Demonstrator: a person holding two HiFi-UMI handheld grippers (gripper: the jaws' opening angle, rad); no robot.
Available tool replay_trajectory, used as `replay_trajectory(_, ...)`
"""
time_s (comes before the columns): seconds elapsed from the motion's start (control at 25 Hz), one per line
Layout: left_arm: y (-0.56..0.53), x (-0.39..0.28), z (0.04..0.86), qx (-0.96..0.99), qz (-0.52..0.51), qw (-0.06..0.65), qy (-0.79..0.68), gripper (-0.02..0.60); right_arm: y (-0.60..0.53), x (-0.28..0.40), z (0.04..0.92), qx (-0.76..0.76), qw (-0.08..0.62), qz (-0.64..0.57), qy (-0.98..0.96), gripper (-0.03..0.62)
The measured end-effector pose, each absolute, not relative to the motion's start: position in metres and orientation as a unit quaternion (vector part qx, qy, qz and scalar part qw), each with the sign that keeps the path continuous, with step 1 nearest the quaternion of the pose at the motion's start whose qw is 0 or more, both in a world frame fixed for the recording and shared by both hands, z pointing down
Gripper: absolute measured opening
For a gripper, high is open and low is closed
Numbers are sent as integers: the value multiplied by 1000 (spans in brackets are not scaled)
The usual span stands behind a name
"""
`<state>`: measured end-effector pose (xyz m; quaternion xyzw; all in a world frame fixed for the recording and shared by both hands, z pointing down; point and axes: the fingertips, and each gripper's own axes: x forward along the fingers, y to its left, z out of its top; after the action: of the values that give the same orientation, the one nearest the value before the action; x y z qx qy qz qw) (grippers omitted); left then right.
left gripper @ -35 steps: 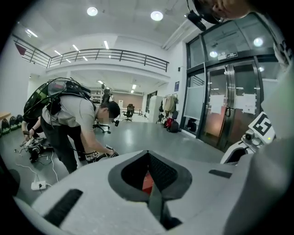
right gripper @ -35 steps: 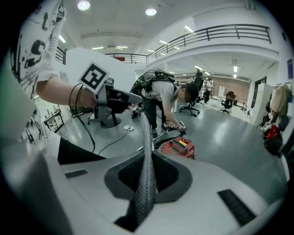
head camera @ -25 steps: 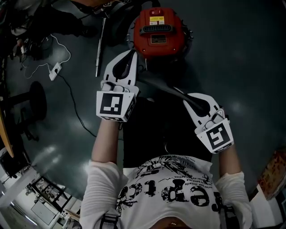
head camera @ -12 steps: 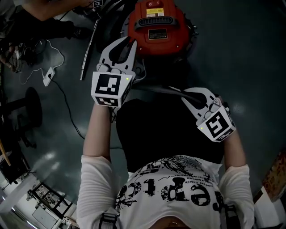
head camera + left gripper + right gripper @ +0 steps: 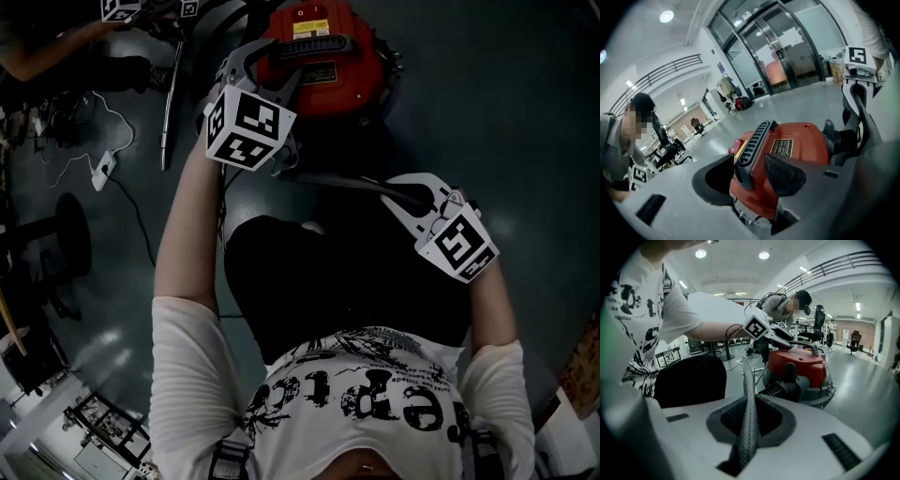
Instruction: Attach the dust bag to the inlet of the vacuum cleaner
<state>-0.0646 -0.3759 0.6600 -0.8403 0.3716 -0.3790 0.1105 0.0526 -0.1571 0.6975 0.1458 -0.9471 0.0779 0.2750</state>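
A red vacuum cleaner stands on the grey floor at the top of the head view. My left gripper reaches over it. Its jaws are opening, and the vacuum's black carry handle stands between the pads with a gap on each side. My right gripper is shut on the dust bag, a thin dark sheet that runs left toward the vacuum. In the right gripper view the bag shows edge-on between the jaws, with the vacuum and its black hose fitting beyond.
A metal wand lies left of the vacuum. A white adapter with a cable lies on the floor further left. Another person with marker cubes is at the upper left. A dark round stool base stands at the left edge.
My left gripper has moved up the picture onto the vacuum's handle, rolled, and parted its jaws. My right gripper has kept its hold on the bag and barely shifted.
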Motion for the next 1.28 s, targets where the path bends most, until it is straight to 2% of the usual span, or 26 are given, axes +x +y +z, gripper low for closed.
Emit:
replay_trajectory(0.24,-395,-45,668,-820,-445,192,303,187,-159,57,699,143,265,81,-950,26)
replay_trajectory(0.28,-397,-41,668,-817,-451,200,299,184,-158,56,699,139,266,76,-951,26)
replay_trajectory(0.36,-400,-35,668,-812,-459,210,293,139,-155,54,701,134,274,57,-951,26)
replay_trajectory(0.56,-402,-31,669,-801,-466,230,298,129,-163,55,714,151,297,13,-943,26)
replay_trajectory(0.88,-403,-32,670,-796,-473,234,296,126,-180,62,723,208,298,-1,-932,28)
replay_trajectory(1.28,-401,-30,669,-813,-452,233,284,124,-186,62,721,225,348,-74,-907,37)
